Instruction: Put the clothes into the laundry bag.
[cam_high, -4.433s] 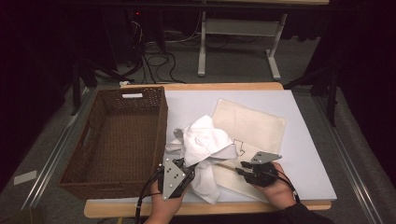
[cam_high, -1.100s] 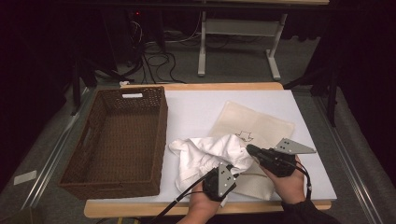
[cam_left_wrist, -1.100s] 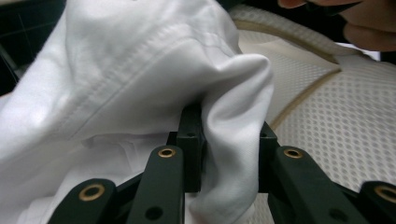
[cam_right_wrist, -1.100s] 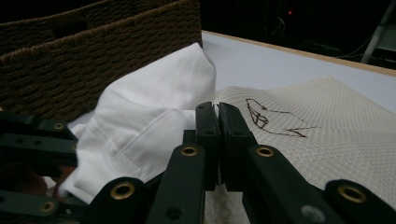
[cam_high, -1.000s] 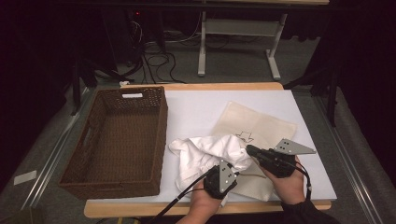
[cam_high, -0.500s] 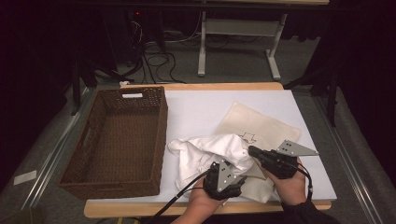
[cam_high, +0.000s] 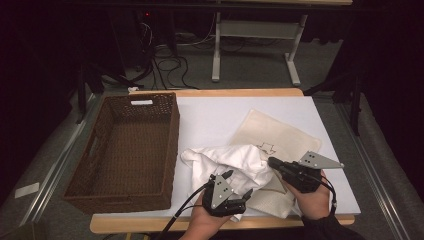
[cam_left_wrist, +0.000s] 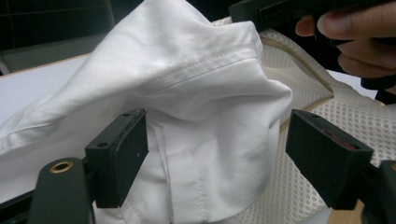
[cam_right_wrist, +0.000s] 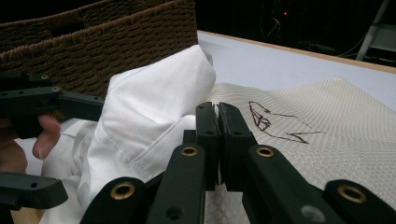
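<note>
A crumpled white cloth (cam_high: 230, 159) lies mid-table, partly over a cream mesh bag (cam_high: 280, 135) with a dark drawing on it. My left gripper (cam_high: 239, 182) is at the cloth's near edge. Its jaws stand open around a fold of the white cloth (cam_left_wrist: 210, 116), and the pads (cam_left_wrist: 123, 158) are not pressed in. My right gripper (cam_high: 271, 161) is shut at the bag's near-left edge, seemingly pinching the mesh bag (cam_right_wrist: 327, 135) where it meets the white cloth (cam_right_wrist: 149, 112). In the right gripper view, the right gripper (cam_right_wrist: 218, 109) has its jaws together.
A dark brown wicker basket (cam_high: 172, 145) stands at the left of the table, empty, right beside the cloth. The white table top (cam_high: 220, 115) is bare behind the cloth. The table's front edge (cam_high: 280, 220) lies just under both hands.
Over the last seconds, cloth and bag were dragged right and nearer the front edge. My left gripper came from beside the basket to under the cloth. In the last half second little moves.
</note>
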